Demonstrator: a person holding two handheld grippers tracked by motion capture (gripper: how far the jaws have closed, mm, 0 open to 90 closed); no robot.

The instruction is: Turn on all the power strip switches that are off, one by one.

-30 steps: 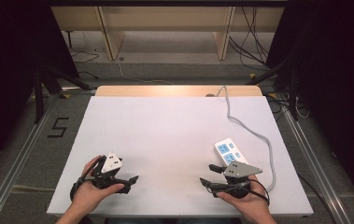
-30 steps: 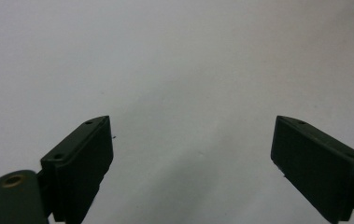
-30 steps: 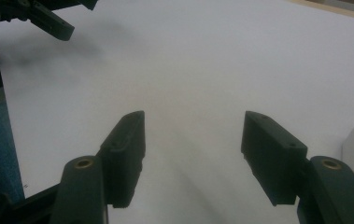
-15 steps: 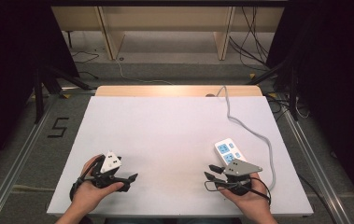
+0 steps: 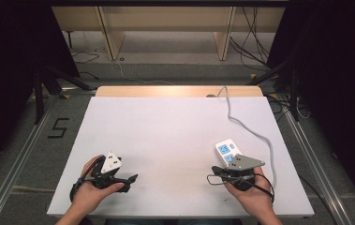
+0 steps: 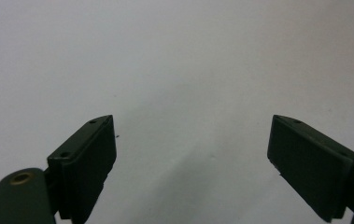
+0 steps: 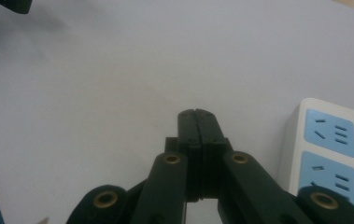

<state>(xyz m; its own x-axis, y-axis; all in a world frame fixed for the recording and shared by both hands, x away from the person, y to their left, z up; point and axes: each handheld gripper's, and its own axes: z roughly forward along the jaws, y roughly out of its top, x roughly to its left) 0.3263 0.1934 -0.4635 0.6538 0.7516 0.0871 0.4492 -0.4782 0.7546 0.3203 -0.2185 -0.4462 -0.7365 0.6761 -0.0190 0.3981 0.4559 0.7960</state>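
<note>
Your right gripper point(image 7: 197, 114) is clamped shut on nothing, just left of the power strip point(image 5: 227, 153) at the counter's point(image 5: 166, 131) near right. Left gripper point(image 6: 193, 149) is wide. Reach closed and you'll shove the strip; its cord point(image 5: 250, 129) may snag.

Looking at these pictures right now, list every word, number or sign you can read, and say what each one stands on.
"5": black mark on the floor, left of the table.
Power strip, beside the right gripper: no lettering can be made out on it.
Left gripper: no text on it.
</note>
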